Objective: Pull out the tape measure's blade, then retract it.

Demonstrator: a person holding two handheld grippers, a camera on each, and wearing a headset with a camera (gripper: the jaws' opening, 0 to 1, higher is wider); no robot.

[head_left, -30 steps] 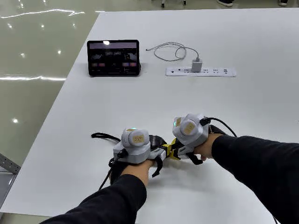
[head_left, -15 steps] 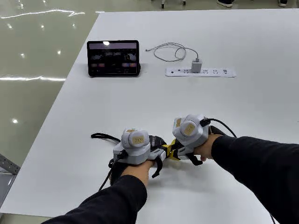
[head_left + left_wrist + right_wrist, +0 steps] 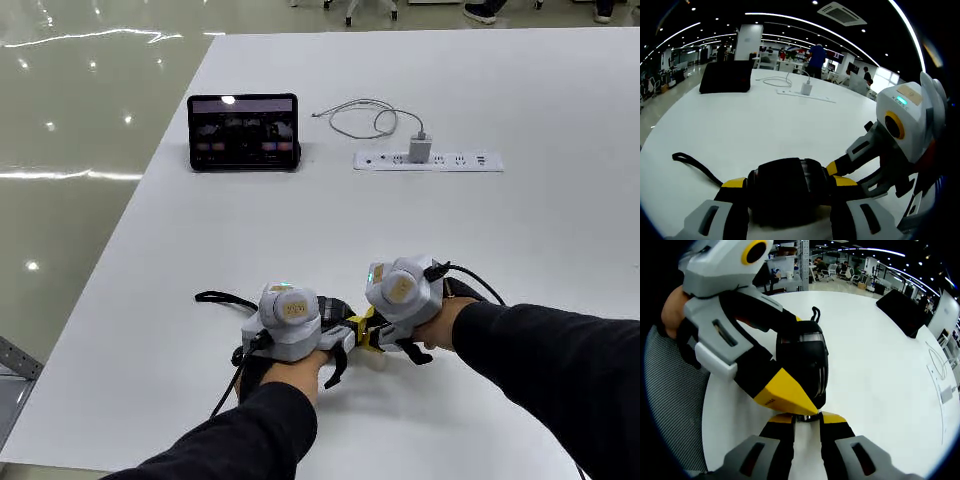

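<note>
**Both claws on the tape measure, tips meeting**

Head view: the tape measure [image 3: 336, 304] lies on the white tabletop [image 3: 520, 200] close to its near edge. It sits between the left gripper [image 3: 345, 330] and the right gripper [image 3: 366, 332], whose yellow tips meet. A tablet [image 3: 243, 131] stands by the left edge, with a power strip [image 3: 428, 160] further in. The grippers are as close together as half a second ago.

Left gripper view: the left jaws clamp the black case from both sides. Its strap [image 3: 690, 162] trails off across the tabletop.

Right gripper view: the right jaws are nearly together, pinching a small blade tab [image 3: 805, 417] at the case's lower edge.
</note>
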